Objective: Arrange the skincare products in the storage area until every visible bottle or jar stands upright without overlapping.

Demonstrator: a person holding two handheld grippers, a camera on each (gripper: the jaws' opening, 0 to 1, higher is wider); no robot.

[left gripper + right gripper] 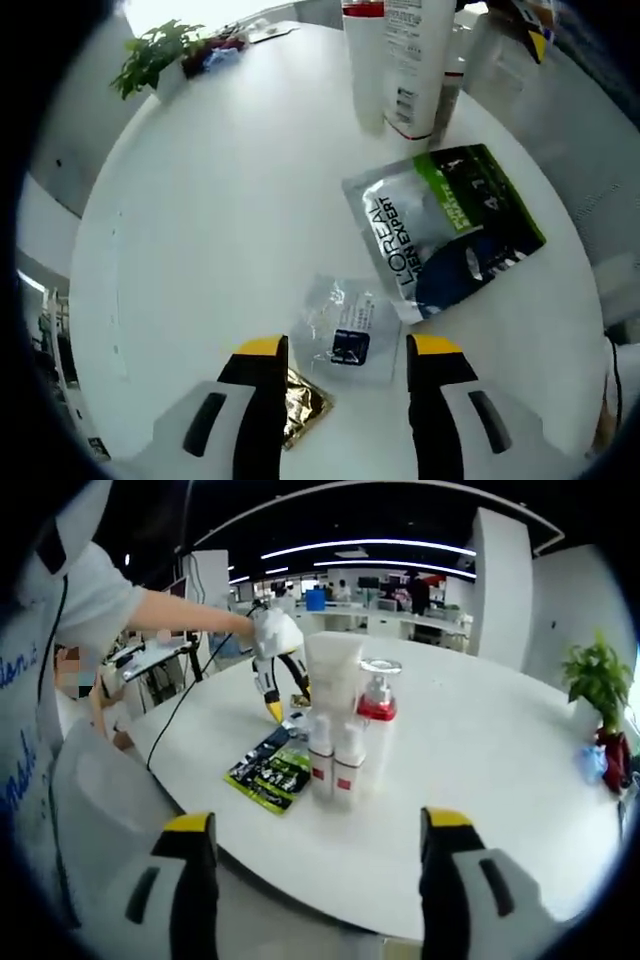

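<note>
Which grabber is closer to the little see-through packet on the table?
The left gripper: its open jaws hang right over the small clear packet. The right gripper is held back off the table's edge, beyond the bottles from the packet.

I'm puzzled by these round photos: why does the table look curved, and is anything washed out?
Left gripper view: fisheye bends the white table into a dome; glare whitens its top edge. Right gripper view: ceiling light strips curve; the near left gripper is sharp.

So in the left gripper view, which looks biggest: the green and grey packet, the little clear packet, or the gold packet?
1. Green and grey packet, largest.
2. Little clear packet.
3. Gold packet, smallest, but the left gripper partly hides it, so its full size is unsure.
</note>
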